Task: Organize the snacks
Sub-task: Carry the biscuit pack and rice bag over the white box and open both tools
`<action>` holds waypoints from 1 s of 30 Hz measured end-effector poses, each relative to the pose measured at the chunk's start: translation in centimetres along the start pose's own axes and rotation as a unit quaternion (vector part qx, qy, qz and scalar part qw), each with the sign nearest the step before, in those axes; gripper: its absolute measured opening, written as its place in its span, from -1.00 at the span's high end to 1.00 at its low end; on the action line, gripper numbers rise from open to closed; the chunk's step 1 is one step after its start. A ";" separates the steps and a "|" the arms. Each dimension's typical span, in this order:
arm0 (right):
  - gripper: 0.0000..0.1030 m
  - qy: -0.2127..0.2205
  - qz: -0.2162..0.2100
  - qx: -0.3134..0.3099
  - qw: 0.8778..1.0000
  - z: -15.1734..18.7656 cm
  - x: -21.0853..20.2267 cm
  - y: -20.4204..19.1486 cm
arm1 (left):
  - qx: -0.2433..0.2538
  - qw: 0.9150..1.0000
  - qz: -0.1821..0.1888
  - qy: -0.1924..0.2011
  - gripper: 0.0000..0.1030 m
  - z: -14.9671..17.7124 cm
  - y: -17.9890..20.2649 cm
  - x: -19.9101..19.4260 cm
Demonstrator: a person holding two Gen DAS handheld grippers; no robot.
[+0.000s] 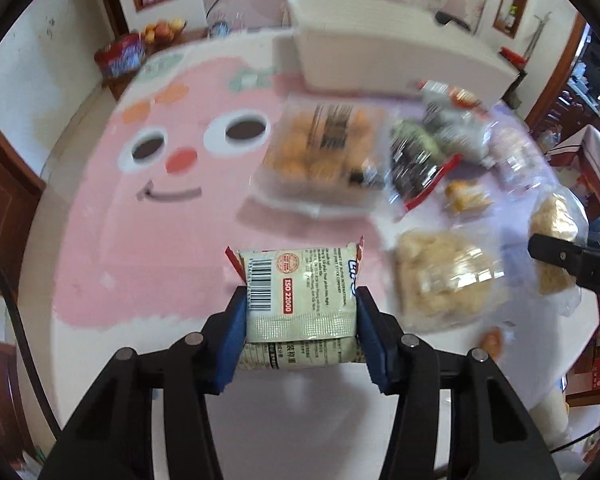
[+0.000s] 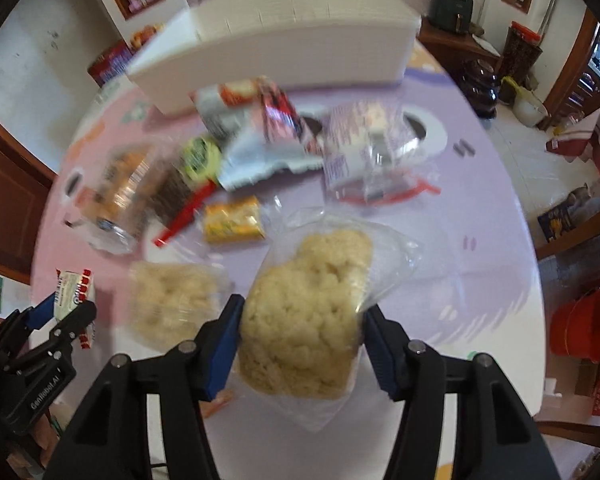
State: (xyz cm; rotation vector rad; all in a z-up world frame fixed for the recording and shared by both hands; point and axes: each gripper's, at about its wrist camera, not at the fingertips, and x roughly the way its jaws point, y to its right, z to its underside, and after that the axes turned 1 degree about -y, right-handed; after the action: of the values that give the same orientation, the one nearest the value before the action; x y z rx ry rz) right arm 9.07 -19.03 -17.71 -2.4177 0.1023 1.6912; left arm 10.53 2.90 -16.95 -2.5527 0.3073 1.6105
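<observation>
A: What is the left gripper (image 1: 300, 316) doing?
B: Pinching a wafer pack (image 1: 300, 292), lifted above the counter (image 1: 140, 264), nearer than the white bin (image 1: 400, 52).
A: And the right gripper (image 2: 302, 336)?
B: Clamped on a puffed-rice bag (image 2: 304, 320), also nearer than the bin.

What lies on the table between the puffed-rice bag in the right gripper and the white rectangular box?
In the right wrist view, a loose pile of wrapped snacks, including a yellow packet, lies between the clear puffed-rice bag and the white box.
</observation>
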 end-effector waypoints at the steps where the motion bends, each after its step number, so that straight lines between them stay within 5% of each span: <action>1: -0.12 0.009 -0.003 -0.003 1.000 -0.3 -0.6 -0.2 | 0.005 1.000 -0.001 0.011 0.03 -0.3 0.1 -1.0; 9: -0.12 0.122 -0.028 -0.031 0.992 -5.5 -9.2 -1.0 | 0.017 0.996 -0.013 0.091 0.02 -6.5 1.7 -9.1; 16: -0.12 0.190 -0.028 -0.064 0.979 -11.5 -14.3 -1.8 | 0.015 0.993 -0.024 0.117 0.02 -13.8 2.3 -11.0; 24: -0.12 0.230 -0.007 -0.058 0.971 -19.9 -15.4 -1.4 | 0.018 0.985 -0.051 0.164 0.02 -23.2 3.4 -11.5; 30: -0.12 0.219 -0.005 -0.052 0.974 -25.4 -12.4 -1.1 | 0.016 0.984 -0.059 0.168 0.01 -28.3 4.1 -7.6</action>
State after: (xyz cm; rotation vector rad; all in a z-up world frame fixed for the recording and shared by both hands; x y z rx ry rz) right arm 28.38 -23.51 2.47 -2.8231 0.0636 1.1557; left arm 31.33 -5.86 2.18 -2.7531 0.2019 1.1212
